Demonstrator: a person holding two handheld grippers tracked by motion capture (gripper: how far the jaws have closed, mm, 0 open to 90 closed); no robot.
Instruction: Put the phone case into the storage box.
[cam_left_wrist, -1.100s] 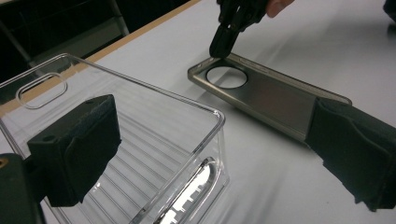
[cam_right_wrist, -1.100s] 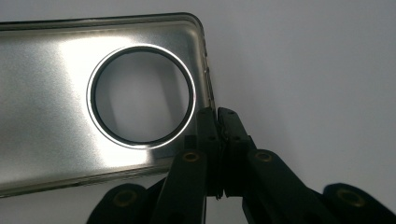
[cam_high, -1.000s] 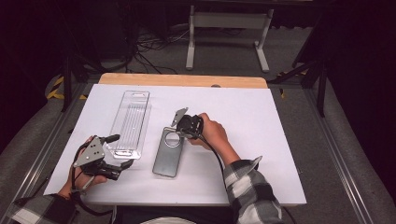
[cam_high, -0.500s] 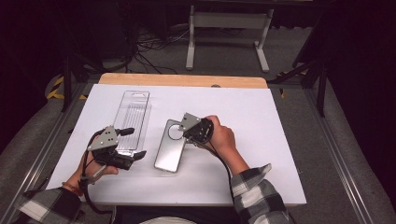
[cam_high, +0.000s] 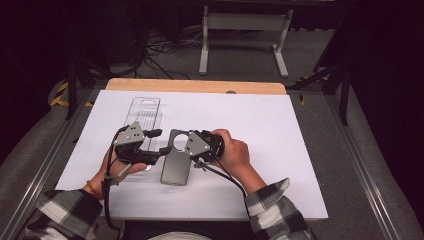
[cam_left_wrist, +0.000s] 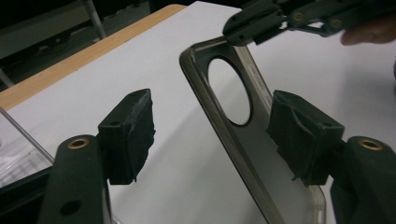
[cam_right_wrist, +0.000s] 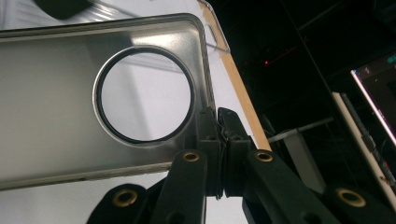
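High view, case: translucent grey phone case with round camera hole (cam_high: 176, 162), mid-table, far end lifted.
Right gripper (cam_right_wrist: 217, 122): pinched onto case's far-end rim.
Left gripper (cam_left_wrist: 210, 135): jaws half-wide, just been closing; case's left edge between pads, untouched.

Smoky-grey clear phone case (cam_high: 176, 162), white table (cam_high: 260, 130) — black-and-white plaid sleeves (cam_high: 272, 212).

Open white table (cam_high: 280, 135) right of the phone case (cam_high: 176, 167); clear plastic tray (cam_high: 145, 112) blocks the left
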